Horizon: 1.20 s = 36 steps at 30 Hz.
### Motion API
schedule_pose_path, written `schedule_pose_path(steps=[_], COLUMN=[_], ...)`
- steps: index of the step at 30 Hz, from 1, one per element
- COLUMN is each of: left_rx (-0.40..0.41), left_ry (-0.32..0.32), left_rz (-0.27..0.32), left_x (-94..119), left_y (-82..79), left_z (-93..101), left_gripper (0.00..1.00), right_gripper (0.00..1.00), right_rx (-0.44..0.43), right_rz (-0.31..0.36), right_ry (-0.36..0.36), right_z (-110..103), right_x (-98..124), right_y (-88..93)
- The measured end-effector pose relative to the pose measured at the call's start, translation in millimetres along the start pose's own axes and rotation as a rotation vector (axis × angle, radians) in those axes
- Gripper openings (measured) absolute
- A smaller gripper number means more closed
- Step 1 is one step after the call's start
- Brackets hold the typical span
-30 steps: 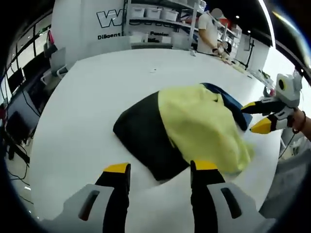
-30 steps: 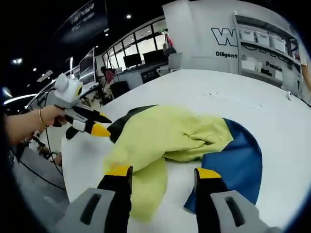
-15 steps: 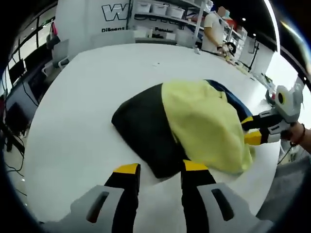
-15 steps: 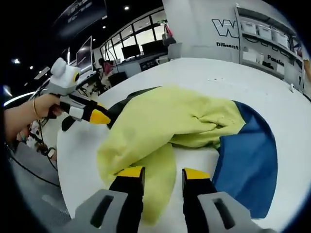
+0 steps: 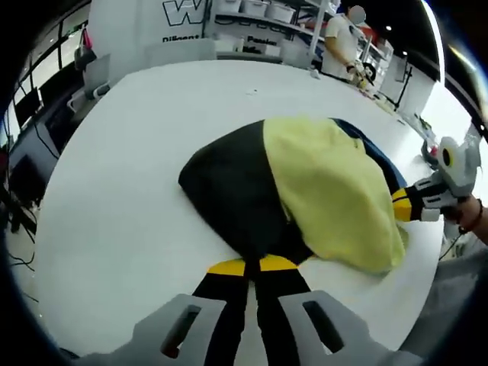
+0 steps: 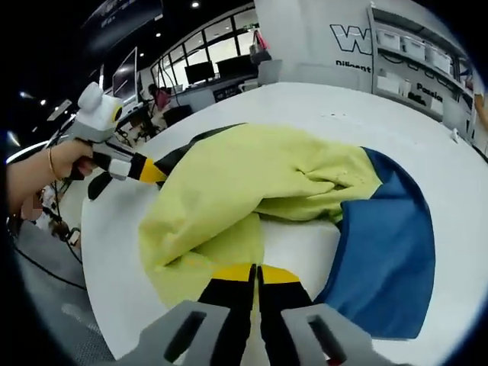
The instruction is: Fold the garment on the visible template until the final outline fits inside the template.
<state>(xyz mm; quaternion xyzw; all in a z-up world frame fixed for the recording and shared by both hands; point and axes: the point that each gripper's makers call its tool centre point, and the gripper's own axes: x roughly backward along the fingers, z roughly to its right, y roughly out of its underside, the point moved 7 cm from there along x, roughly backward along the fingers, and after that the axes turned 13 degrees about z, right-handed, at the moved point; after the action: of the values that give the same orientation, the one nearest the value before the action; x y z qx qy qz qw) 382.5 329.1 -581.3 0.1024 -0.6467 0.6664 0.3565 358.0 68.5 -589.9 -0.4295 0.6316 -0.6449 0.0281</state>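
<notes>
A garment lies bunched on the white table (image 5: 114,191), with a yellow part (image 5: 328,191), a black part (image 5: 229,191) and a blue part (image 5: 374,156). My left gripper (image 5: 254,265) is shut on the near edge of the black cloth. In the left gripper view the right gripper (image 5: 404,206) comes in from the right, its tips buried in yellow cloth. In the right gripper view my right gripper (image 6: 255,272) is shut on a yellow fold (image 6: 221,252) beside the blue panel (image 6: 389,236). The left gripper (image 6: 152,171) sits at the far black edge (image 6: 183,152).
The round table edge (image 6: 114,290) runs close below the right gripper. Shelves with boxes (image 5: 259,11) and a person in a white shirt (image 5: 343,46) stand beyond the table. Desks with monitors (image 6: 213,76) are at the back. A hand (image 6: 57,164) holds the left gripper.
Both grippers moved forward onto the garment and went from open to shut: the left on the black edge, the right on the yellow fold.
</notes>
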Motion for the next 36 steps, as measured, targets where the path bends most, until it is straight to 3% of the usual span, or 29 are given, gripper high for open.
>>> schedule_pose_path(steps=[4, 9, 14, 18, 22, 25, 30, 36], left_rx=[-0.002, -0.013, -0.024, -0.030, -0.036, -0.043, -0.043, -0.029], left_ry=[0.001, 0.000, -0.006, -0.014, -0.016, -0.019, -0.047, -0.057], left_rz=[0.001, 0.013, 0.029, 0.045, 0.053, 0.059, 0.084, 0.110], left_x=[0, 0, 0, -2, -3, -3, -1, 1], left_y=[-1.3, -4.0, -10.7, -18.9, -22.1, -23.7, -26.5, -30.2], left_z=[0.1, 0.2, -2.1, -6.0, -6.2, -6.0, -8.9, -12.0], left_gripper=[0.00, 0.00, 0.00, 0.00, 0.00, 0.00, 0.00, 0.00], right_gripper=[0.00, 0.00, 0.00, 0.00, 0.00, 0.00, 0.00, 0.00], right_rx=[0.003, -0.018, 0.008, -0.020, -0.008, -0.021, -0.016, 0.001], right_rz=[-0.003, -0.007, -0.041, -0.066, -0.091, -0.120, -0.114, -0.122], right_ry=[-0.020, -0.097, -0.141, -0.208, -0.247, -0.320, -0.404, -0.429], right_z=[-6, -25, -38, -53, -63, -79, -99, -108], right_x=[7, 24, 37, 50, 55, 59, 63, 60], right_y=[-0.7, -1.6, 3.1, 5.4, 9.2, 12.4, 12.4, 19.0])
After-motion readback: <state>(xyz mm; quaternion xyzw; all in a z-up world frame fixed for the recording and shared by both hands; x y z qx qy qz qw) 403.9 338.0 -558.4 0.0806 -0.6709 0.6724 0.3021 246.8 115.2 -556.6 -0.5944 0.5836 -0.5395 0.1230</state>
